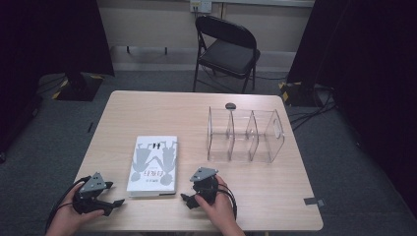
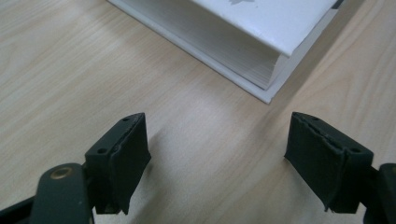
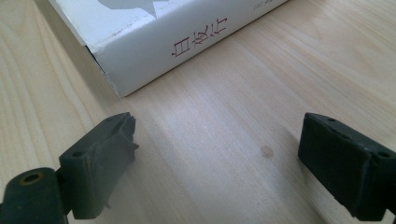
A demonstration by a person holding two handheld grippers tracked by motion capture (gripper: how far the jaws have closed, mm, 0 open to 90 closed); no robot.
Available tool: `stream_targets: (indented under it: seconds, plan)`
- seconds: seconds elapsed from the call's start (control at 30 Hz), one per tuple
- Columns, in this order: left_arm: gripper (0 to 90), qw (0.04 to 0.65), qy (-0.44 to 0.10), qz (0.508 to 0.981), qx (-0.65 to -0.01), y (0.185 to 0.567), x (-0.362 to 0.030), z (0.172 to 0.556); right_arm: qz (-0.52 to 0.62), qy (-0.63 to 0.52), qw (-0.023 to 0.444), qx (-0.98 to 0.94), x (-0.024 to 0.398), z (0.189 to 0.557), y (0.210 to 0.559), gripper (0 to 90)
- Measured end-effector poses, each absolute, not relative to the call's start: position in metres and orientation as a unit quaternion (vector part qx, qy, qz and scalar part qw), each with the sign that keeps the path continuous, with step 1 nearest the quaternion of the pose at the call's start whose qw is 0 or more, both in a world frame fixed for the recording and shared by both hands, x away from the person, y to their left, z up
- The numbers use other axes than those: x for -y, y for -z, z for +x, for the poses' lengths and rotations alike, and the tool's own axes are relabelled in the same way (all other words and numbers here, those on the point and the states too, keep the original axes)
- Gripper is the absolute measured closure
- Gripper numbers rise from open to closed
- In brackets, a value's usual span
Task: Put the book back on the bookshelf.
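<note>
A white hardcover book (image 1: 153,164) with grey figures on its cover lies flat near the front of the wooden table (image 1: 196,110). My left gripper (image 1: 117,203) rests on the table just left of the book's near corner, open, its jaws pointing toward the book. In the left gripper view the page edge of the book (image 2: 243,46) lies ahead of the open gripper (image 2: 217,154), with bare wood between the jaws. My right gripper (image 1: 187,199) sits right of the book's near corner, open. In the right gripper view the book's spine with red characters (image 3: 154,46) lies beyond the empty gripper (image 3: 217,158).
A clear plastic organizer with three compartments (image 1: 245,135) lies at the right back of the table, a small dark object (image 1: 230,105) behind it. A black folding chair (image 1: 226,49) stands beyond the far edge. Cables run on the floor at right.
</note>
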State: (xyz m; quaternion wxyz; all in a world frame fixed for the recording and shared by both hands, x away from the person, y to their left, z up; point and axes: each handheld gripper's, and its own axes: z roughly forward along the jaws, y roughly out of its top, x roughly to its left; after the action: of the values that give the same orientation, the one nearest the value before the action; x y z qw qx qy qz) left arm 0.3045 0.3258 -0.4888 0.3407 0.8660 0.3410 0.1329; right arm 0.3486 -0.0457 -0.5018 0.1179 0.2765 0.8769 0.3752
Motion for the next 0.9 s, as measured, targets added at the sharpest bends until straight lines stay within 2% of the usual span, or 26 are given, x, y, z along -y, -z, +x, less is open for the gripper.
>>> stream_targets:
  seconds: [0.13,0.37,0.5,0.6,0.7,0.9]
  plan:
    - [20.3,0.344,-0.127,0.867,-0.338,0.485,-0.323,0.304,0.273,-0.377,0.116,-0.877,0.045,0.349,0.502,9.9]
    - [25.2,0.338,-0.123,0.875,-0.324,0.482,-0.316,0.301,0.265,-0.377,0.113,-0.880,0.045,0.350,0.502,9.7]
    - [27.3,0.343,-0.120,0.876,-0.316,0.481,-0.311,0.303,0.249,-0.385,0.109,-0.882,0.045,0.349,0.502,13.9]
    - [29.0,0.347,-0.126,0.877,-0.309,0.480,-0.308,0.304,0.255,-0.383,0.105,-0.882,0.044,0.347,0.501,13.9]
    - [29.8,0.351,-0.135,0.871,-0.316,0.479,-0.308,0.307,0.243,-0.393,0.092,-0.882,0.041,0.347,0.501,14.5]
    - [30.5,0.362,-0.140,0.860,-0.330,0.481,-0.309,0.310,0.227,-0.388,0.098,-0.888,0.031,0.347,0.502,15.1]
